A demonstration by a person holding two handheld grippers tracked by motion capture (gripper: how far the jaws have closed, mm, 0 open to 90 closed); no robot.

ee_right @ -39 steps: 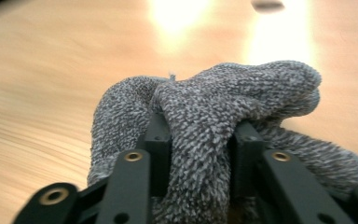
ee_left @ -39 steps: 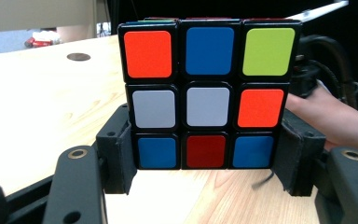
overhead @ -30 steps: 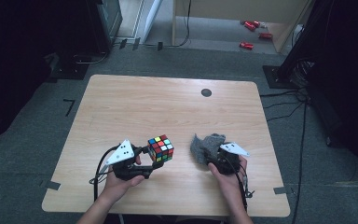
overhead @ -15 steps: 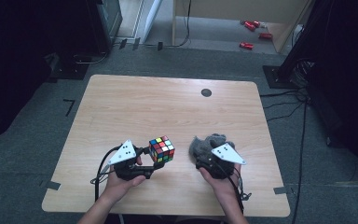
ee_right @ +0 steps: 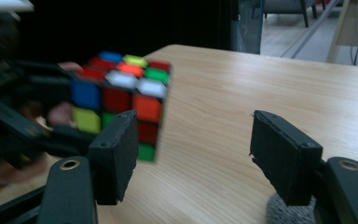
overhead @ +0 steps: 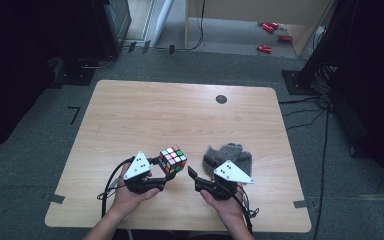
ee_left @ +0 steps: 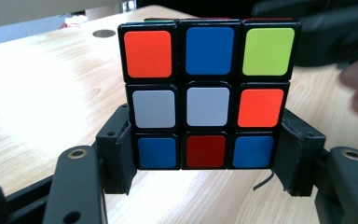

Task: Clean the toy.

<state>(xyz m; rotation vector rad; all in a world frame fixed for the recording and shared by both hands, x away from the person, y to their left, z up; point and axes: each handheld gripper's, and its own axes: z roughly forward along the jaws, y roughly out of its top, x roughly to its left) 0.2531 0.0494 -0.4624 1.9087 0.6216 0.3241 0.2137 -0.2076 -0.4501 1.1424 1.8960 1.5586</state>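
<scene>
Left gripper (ee_left: 205, 163) clamping Rubik's cube (ee_left: 207, 95) near table's (overhead: 145, 110) front edge, right gripper (ee_right: 196, 154) jaws wide, empty, grey cloth (overhead: 228, 154) just behind.

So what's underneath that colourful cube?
The cube is clamped in the left gripper, with bare wooden table below. Its bottom face is hidden.

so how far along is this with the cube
Done: the left gripper is shut on the cube, its jaws clamping the bottom layer, cube held above the table. In hand: the right gripper is open and pointed at the cube, jaws not yet around it. Left: closing on the cube. The grey cloth lies beside the right gripper, untouched.
</scene>
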